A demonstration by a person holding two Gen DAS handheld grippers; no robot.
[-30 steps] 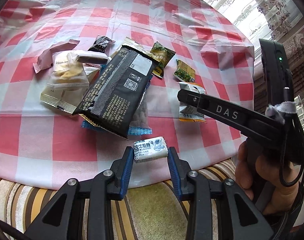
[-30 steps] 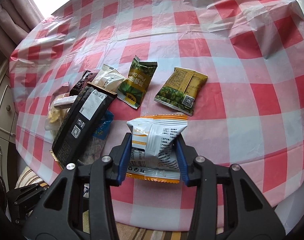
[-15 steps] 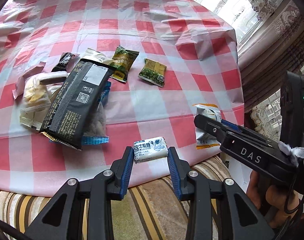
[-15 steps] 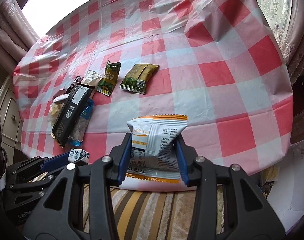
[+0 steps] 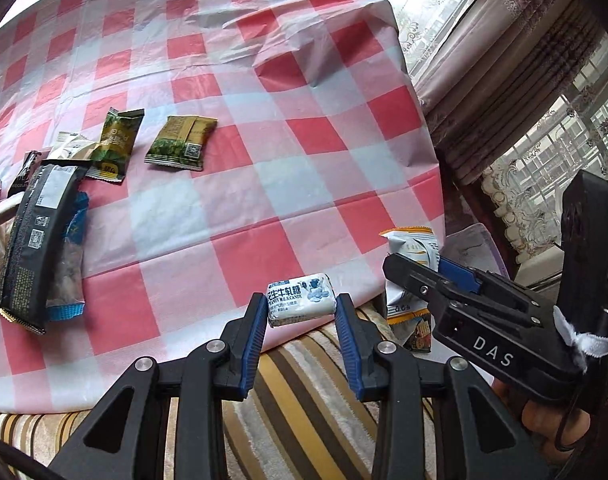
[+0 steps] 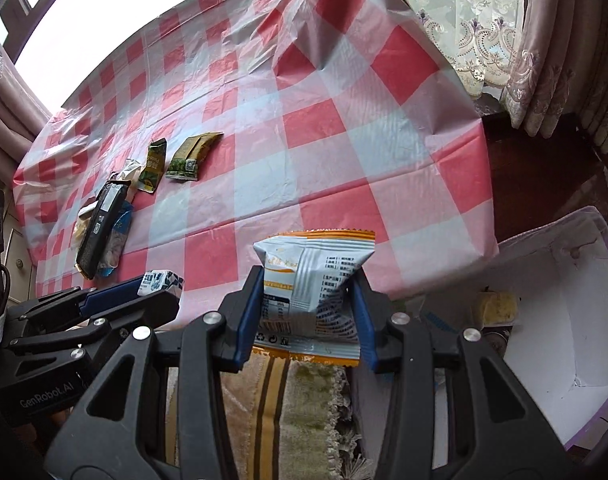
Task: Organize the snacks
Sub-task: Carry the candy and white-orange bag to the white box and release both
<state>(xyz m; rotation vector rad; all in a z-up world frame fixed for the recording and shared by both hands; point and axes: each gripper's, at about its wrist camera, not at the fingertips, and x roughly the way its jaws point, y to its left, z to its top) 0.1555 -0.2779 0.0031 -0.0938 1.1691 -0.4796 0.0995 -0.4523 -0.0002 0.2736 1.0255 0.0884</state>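
Note:
My left gripper (image 5: 300, 320) is shut on a small white milk candy (image 5: 300, 300), held above the table's near edge. My right gripper (image 6: 307, 316) is shut on a white and orange snack packet (image 6: 309, 280); it hangs beyond the table's right corner. From the left wrist view the right gripper (image 5: 427, 276) and its packet (image 5: 409, 246) show at the right. The candy (image 6: 160, 282) in the left gripper appears at the lower left of the right wrist view. Several snacks stay on the checked tablecloth (image 5: 232, 128): a long black packet (image 5: 36, 240) and two green packets (image 5: 182, 144).
A white box with a purple rim (image 6: 559, 320) stands open below the table's right corner, with a yellow item (image 6: 495, 306) and other bits inside. A striped cushion (image 5: 296, 408) lies under both grippers. Curtains (image 5: 503, 60) hang at the right.
Both grippers have moved to the right along the table's near edge with their snacks, away from the pile. The white box has come into the right wrist view.

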